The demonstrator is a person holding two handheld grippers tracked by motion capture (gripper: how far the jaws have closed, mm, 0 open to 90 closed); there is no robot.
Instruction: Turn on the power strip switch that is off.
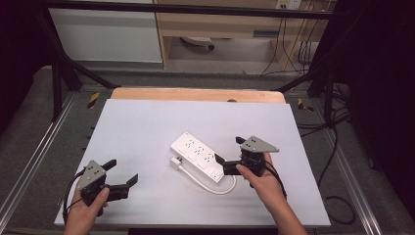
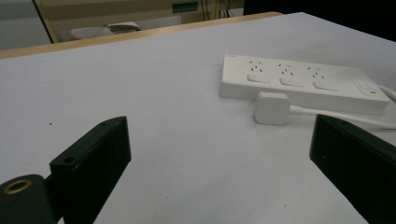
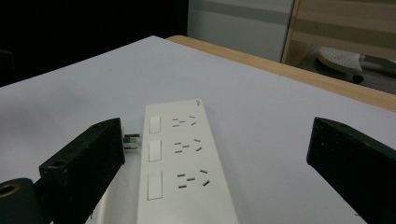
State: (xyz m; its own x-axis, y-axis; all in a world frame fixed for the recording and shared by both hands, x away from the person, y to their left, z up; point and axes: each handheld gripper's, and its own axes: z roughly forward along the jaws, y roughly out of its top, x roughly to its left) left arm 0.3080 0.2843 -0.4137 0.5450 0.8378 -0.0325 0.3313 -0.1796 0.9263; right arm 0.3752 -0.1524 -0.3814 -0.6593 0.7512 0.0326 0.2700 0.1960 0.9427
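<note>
A white power strip [image 1: 199, 155] [image 2: 303, 84] [image 3: 180, 168] with three sockets and switches lies at the table's middle. Its white plug [image 1: 175, 163] [image 2: 271, 107] rests beside it on a looping white cord [image 1: 215, 188]; the plug's prongs [image 3: 132, 139] show past the right gripper's left jaw. My right gripper [image 1: 229, 153] [image 3: 215, 172] is open at the strip's near right end, jaws straddling it without touching. My left gripper [image 1: 123, 171] [image 2: 219, 172] is open near the front left corner, well apart from the strip, with nothing between its jaws.
The white table top [image 1: 147, 127] has a wooden strip [image 1: 195, 94] along its far edge. A black frame [image 1: 186, 9] surrounds the table, and cables [image 1: 337, 147] trail on the floor at the right.
</note>
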